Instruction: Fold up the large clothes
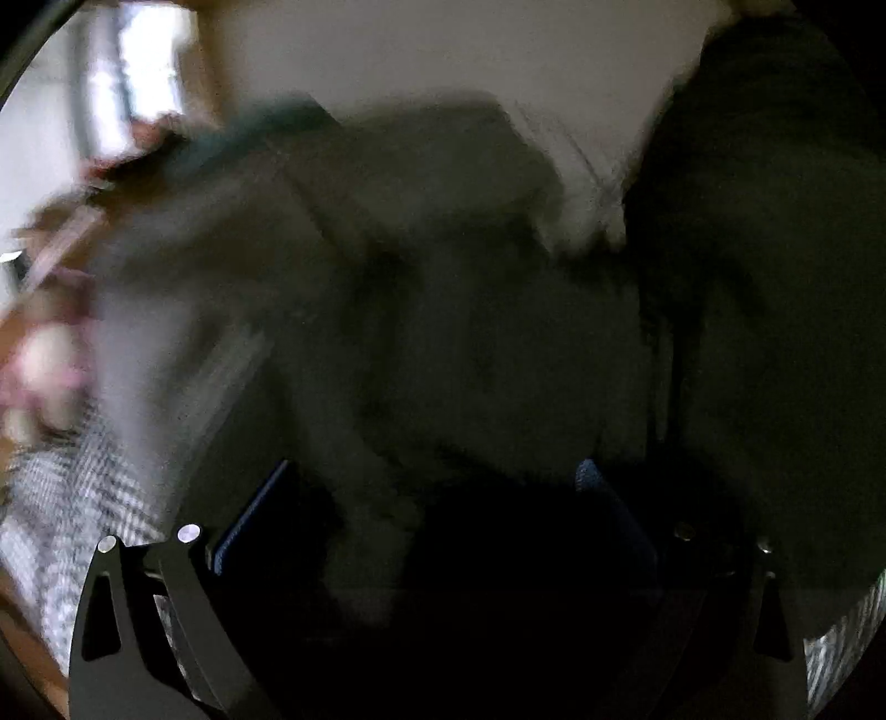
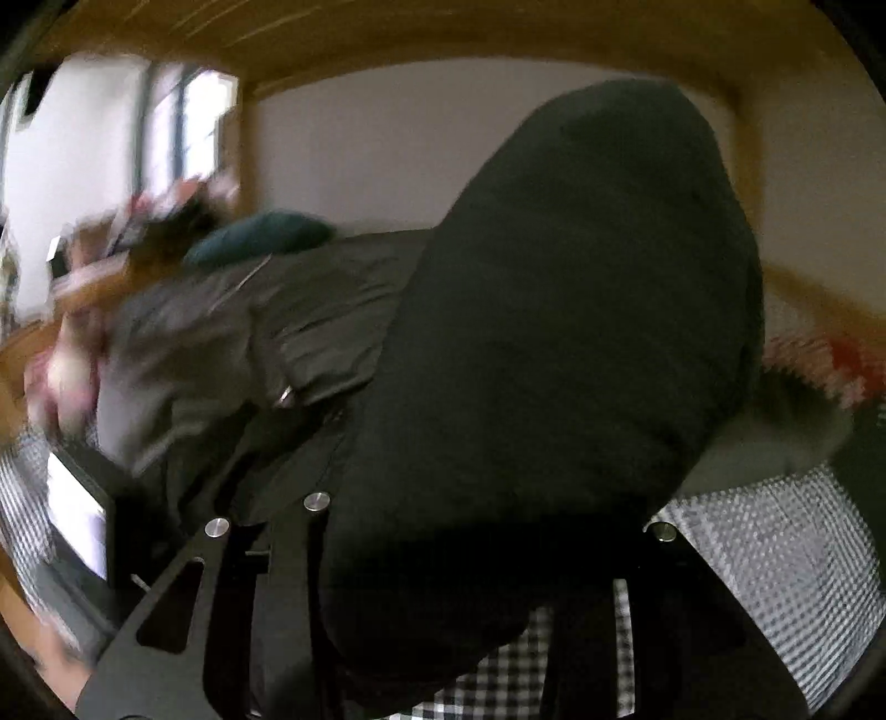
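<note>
Jacket (image 2: pixel 554 310) — dark, bulky — draped over the right claw (image 2: pixel 459 554), raised above a checked bedcover (image 2: pixel 775 554); fabric sits between its fingers, pinched. Left claw (image 1: pixel 432 498) blurred in shadow, cloth bunched between its fingers (image 1: pixel 249 531); grip can't be made out. Wooden bed frame (image 2: pixel 387 33) overhead.

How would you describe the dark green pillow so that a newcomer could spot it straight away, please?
Start at the checked bedcover inside the wooden bed frame. A big dark coat fills the middle; look past its grey lining to the far end, by the white wall. The pillow lies there, the only plump teal-green thing.
</note>
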A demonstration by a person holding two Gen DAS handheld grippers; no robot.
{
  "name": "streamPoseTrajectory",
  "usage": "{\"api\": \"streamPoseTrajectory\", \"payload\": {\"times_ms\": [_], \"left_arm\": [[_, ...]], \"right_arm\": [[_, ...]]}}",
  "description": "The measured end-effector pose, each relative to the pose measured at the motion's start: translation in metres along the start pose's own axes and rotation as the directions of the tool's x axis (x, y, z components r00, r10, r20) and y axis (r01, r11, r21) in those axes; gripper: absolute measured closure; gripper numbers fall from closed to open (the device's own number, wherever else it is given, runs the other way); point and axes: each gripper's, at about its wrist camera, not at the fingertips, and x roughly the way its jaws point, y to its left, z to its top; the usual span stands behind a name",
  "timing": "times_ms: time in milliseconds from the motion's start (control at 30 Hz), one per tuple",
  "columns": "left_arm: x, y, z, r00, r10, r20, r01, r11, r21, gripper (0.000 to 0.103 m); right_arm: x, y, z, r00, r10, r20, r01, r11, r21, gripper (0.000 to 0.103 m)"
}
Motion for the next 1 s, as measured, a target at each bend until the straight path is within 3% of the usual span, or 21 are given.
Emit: {"api": "streamPoseTrajectory", "payload": {"times_ms": [67, 100, 133, 167, 233, 300, 333, 400, 433, 500, 567, 667, 733, 833, 867, 900, 967, 1000], "left_arm": [[-0.007, 0.016, 0.012, 0.999, -0.026, 0.029, 0.027, 0.998, -0.052, 0.005], [0.012, 0.016, 0.012, 0.993, -0.102, -0.055, 0.100, 0.994, -0.047, 0.005], [0.044, 0.012, 0.003, 0.966, -0.176, -0.192, 0.169, 0.984, -0.050, 0.005], [0.059, 0.009, -0.007, 0.967, -0.147, -0.206, 0.147, 0.989, -0.018, 0.004], [0.052, 0.019, -0.007, 0.975, -0.155, -0.160, 0.149, 0.988, -0.050, 0.004], [0.032, 0.061, 0.006, 0.974, -0.208, -0.090, 0.183, 0.956, -0.231, 0.005], [0.022, 0.087, 0.012, 0.985, -0.161, -0.060, 0.138, 0.948, -0.287, 0.005], [0.002, 0.128, 0.022, 0.999, -0.016, -0.029, 0.007, 0.954, -0.300, 0.004], [-0.007, 0.145, 0.026, 1.000, 0.021, -0.014, -0.024, 0.952, -0.305, 0.004], [-0.030, 0.178, 0.040, 1.000, 0.025, 0.015, -0.019, 0.946, -0.323, 0.005], [-0.050, 0.188, 0.058, 0.999, -0.001, 0.043, 0.013, 0.960, -0.279, 0.005], [-0.075, 0.158, 0.097, 0.997, -0.070, 0.025, 0.071, 0.996, -0.056, 0.005], [-0.065, 0.115, 0.126, 0.983, -0.178, -0.050, 0.183, 0.977, 0.111, 0.005], [-0.002, 0.052, 0.154, 0.961, -0.174, -0.214, 0.229, 0.937, 0.265, 0.005], [0.017, 0.037, 0.157, 0.948, -0.168, -0.269, 0.243, 0.930, 0.275, 0.005], [0.048, 0.013, 0.159, 0.923, -0.158, -0.350, 0.268, 0.918, 0.291, 0.005], [0.103, -0.008, 0.158, 0.910, -0.024, -0.413, 0.192, 0.909, 0.370, 0.004], [0.123, -0.006, 0.159, 0.887, -0.038, -0.460, 0.216, 0.915, 0.340, 0.004]], "right_arm": [[-0.013, 0.026, 0.001, 1.000, -0.006, 0.001, 0.007, 0.995, -0.101, 0.067], [-0.017, 0.040, 0.006, 1.000, -0.007, 0.003, 0.007, 0.991, -0.137, 0.067], [-0.022, 0.053, 0.007, 1.000, -0.015, 0.006, 0.016, 0.981, -0.191, 0.067], [-0.025, 0.069, 0.014, 1.000, -0.018, 0.006, 0.019, 0.973, -0.229, 0.066], [-0.027, 0.095, 0.014, 1.000, -0.024, 0.009, 0.025, 0.942, -0.333, 0.066], [-0.031, 0.113, 0.004, 1.000, -0.028, 0.010, 0.030, 0.903, -0.428, 0.066], [-0.030, 0.130, -0.002, 1.000, -0.029, 0.004, 0.028, 0.876, -0.482, 0.066], [-0.022, 0.154, -0.012, 0.999, -0.041, -0.005, 0.031, 0.830, -0.557, 0.066], [-0.016, 0.169, -0.016, 0.999, -0.047, -0.011, 0.031, 0.810, -0.586, 0.066], [-0.007, 0.204, -0.031, 0.997, -0.066, -0.027, 0.031, 0.739, -0.673, 0.066], [0.001, 0.228, -0.048, 0.995, -0.087, -0.042, 0.028, 0.675, -0.737, 0.063], [0.003, 0.241, -0.080, 0.990, -0.139, -0.025, 0.062, 0.584, -0.809, 0.060], [0.008, 0.246, -0.088, 0.985, -0.172, -0.028, 0.075, 0.565, -0.822, 0.060], [0.001, 0.241, -0.103, 0.980, -0.198, -0.018, 0.094, 0.540, -0.836, 0.060], [-0.002, 0.239, -0.107, 0.979, -0.204, -0.012, 0.101, 0.531, -0.841, 0.060], [-0.010, 0.228, -0.114, 0.978, -0.207, -0.004, 0.108, 0.527, -0.843, 0.060], [-0.023, 0.217, -0.122, 0.978, -0.210, 0.003, 0.117, 0.535, -0.837, 0.060], [-0.034, 0.211, -0.125, 0.981, -0.196, 0.008, 0.113, 0.533, -0.839, 0.057]]}}
